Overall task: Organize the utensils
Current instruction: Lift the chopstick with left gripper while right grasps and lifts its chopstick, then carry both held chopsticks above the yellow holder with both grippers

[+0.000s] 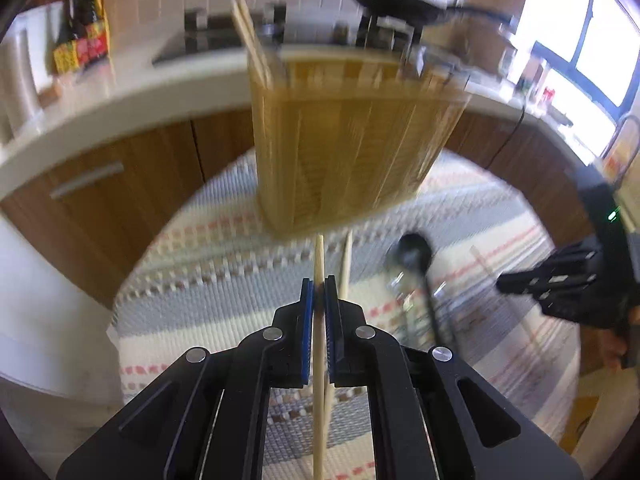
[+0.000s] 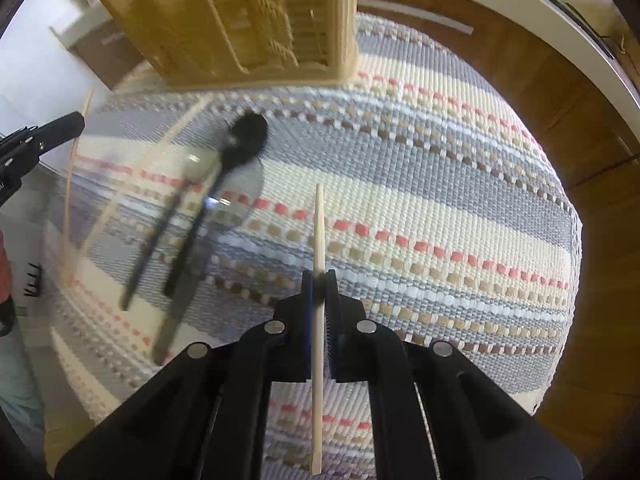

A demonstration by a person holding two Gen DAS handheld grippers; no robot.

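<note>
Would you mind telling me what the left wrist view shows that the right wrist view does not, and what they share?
Only the left wrist view shows the white counter, the sauce bottles, the dark pan, the window and two chopsticks standing in the holder.

Only the right wrist view shows a second, pale-bowled spoon beside the black one.

Both show the bamboo utensil holder, the striped mat, the black spoon, and each gripper clamping one chopstick.
</note>
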